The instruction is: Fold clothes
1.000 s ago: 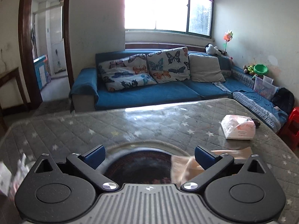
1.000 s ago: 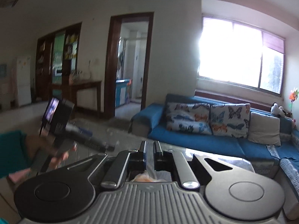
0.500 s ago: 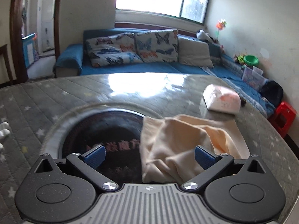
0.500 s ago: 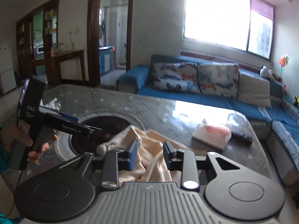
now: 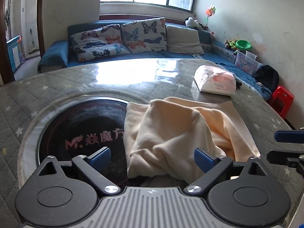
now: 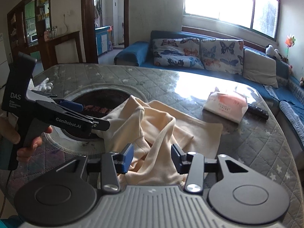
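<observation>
A crumpled cream garment (image 5: 176, 133) lies on the quilted grey table, partly over a round black inset (image 5: 79, 133). It also shows in the right wrist view (image 6: 157, 131). My left gripper (image 5: 152, 157) is open and empty, its jaws wide, just above the garment's near edge. My right gripper (image 6: 152, 157) is open and empty, its jaws on either side of a raised fold near the garment's front. The left gripper shows in the right wrist view (image 6: 62, 112), at the garment's left side. The right gripper's fingers (image 5: 288, 136) show at the right edge of the left wrist view.
A white and pink tissue pack (image 5: 214, 83) lies on the table beyond the garment, with a dark remote (image 6: 258, 112) beside it. A blue sofa (image 5: 114, 60) with butterfly cushions stands behind the table. A red stool (image 5: 283, 100) stands at the right. A white glove (image 6: 44, 84) lies at the table's left.
Both grippers have come down and tilted toward the table, closer to the garment. The right gripper's jaws have opened from shut to wide. The left gripper stayed open.
</observation>
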Available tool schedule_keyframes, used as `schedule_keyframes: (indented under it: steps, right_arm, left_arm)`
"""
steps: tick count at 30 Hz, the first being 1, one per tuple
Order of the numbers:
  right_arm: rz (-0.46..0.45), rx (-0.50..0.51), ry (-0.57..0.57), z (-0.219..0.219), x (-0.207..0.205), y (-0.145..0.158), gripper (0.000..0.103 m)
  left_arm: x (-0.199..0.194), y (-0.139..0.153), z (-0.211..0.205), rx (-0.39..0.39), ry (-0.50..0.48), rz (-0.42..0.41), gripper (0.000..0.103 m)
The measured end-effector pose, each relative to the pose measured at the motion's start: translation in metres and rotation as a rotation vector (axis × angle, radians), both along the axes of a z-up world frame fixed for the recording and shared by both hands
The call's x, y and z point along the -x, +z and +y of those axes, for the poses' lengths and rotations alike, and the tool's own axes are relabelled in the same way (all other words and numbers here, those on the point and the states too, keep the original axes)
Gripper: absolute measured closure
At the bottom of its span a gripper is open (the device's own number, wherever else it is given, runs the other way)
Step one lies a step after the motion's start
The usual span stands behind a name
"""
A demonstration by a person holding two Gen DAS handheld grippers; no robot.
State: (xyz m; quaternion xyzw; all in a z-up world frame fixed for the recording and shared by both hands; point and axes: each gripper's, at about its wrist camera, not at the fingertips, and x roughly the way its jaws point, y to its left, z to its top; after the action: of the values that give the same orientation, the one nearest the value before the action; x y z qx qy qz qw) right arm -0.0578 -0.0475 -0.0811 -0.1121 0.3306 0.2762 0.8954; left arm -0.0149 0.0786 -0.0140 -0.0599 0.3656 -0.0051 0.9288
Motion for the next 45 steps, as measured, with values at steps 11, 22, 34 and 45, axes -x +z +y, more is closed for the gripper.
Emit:
schedule_keyframes:
  steps: [11,22,34,45]
  right_arm:
    - [0.02,0.016,-0.083,0.006,-0.002,-0.008,0.052]
    - [0.035,0.036,-0.153,0.005,-0.007,-0.016,0.049]
    - [0.04,0.06,-0.169,0.009,-0.012,-0.02,0.048]
    - [0.056,0.083,-0.17,0.014,-0.013,-0.028,0.048]
  left_arm:
    - [0.004,-0.014,-0.005,0.002,-0.051,-0.002,0.026]
    - [0.003,-0.025,-0.004,0.021,-0.067,0.004,0.032]
    - [0.0,-0.035,-0.003,0.054,-0.082,0.021,0.041]
    - [0.001,-0.04,-0.002,0.078,-0.094,0.027,0.048]
